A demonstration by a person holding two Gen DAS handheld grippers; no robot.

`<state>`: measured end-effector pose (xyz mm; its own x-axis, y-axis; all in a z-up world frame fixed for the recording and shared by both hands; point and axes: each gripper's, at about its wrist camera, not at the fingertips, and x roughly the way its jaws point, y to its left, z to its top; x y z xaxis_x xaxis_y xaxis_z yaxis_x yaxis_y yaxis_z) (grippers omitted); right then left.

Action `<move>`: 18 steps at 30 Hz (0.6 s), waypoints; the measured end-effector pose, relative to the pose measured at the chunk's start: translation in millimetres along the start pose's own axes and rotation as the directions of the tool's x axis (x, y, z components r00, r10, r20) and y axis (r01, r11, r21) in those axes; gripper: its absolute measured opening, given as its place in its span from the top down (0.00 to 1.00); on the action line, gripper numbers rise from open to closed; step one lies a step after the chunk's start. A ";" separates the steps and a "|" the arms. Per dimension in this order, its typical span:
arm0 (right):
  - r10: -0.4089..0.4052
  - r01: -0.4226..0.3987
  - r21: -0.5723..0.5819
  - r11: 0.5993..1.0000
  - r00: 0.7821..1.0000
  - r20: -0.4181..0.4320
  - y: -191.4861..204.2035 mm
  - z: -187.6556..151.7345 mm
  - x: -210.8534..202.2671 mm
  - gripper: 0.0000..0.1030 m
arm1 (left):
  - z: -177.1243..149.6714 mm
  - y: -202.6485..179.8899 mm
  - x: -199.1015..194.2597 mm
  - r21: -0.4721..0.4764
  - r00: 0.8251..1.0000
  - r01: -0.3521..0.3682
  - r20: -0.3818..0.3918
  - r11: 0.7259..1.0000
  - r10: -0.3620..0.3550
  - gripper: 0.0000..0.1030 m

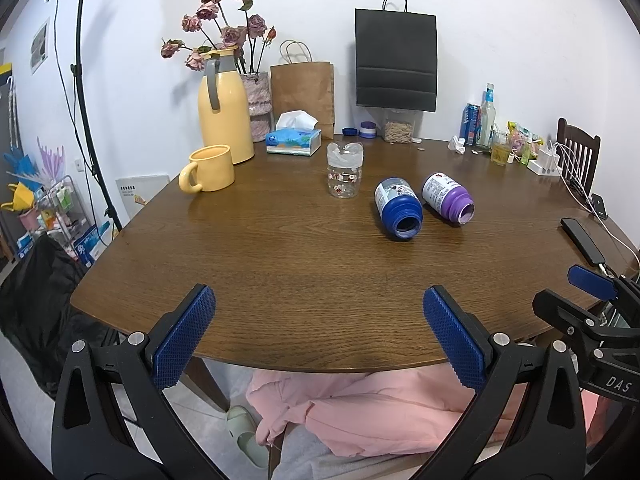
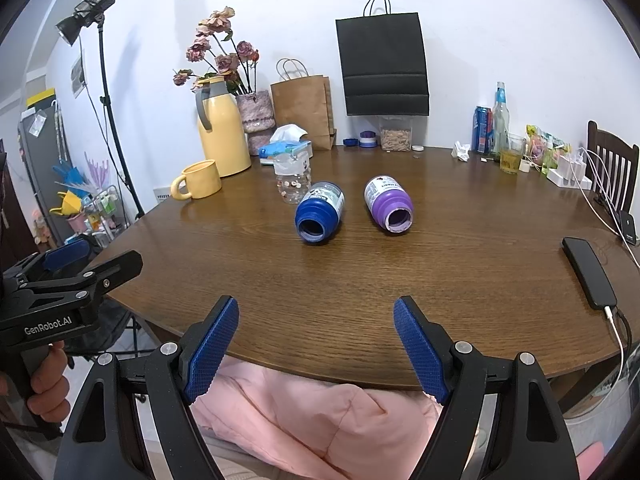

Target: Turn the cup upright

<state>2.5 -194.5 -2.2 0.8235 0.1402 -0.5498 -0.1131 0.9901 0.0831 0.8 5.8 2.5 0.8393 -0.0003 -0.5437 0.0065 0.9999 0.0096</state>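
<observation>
Blue cup lies sideways, cylindrical, on grained wood table.

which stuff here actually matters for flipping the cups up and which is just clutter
Job:
- blue cup, on its side, mouth toward the camera
- purple cup, on its side next to it
- left hand-held gripper, open
- right hand-held gripper, open

Lying about:
- yellow mug
- yellow jug
- clear jar, upright
- tissue box
- phone
- paper bags

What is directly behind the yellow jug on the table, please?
Behind the yellow jug stands a pink vase with dried roses. The jug covers part of the vase, so its left side cannot be seen.
</observation>
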 end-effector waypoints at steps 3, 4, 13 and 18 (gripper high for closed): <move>-0.002 0.002 -0.002 1.000 1.000 0.000 -0.1 0.0 0.1 0.18 | -0.1 -0.2 0.1 0.000 1.000 -0.001 0.001 1.000 0.001 0.00; -0.003 0.003 -0.002 1.000 1.000 0.000 -0.7 0.3 0.2 0.18 | -0.2 -0.4 0.1 -0.001 1.000 -0.001 0.001 1.000 0.001 0.00; -0.002 0.002 -0.003 1.000 1.000 0.001 0.6 -0.4 0.1 0.18 | -1.9 1.3 1.3 -0.001 1.000 0.000 -0.005 1.000 0.000 0.00; -0.004 0.004 -0.002 1.000 1.000 -0.001 0.2 -0.6 0.6 0.18 | -6.0 2.3 2.8 -0.004 1.000 0.001 -0.011 1.000 -0.001 0.00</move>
<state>2.6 -194.2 -3.0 0.8233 0.1360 -0.5510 -0.1105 0.9907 0.0795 -0.1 8.2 -4.1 0.8332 -0.0010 -0.5530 0.0048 1.0000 0.0054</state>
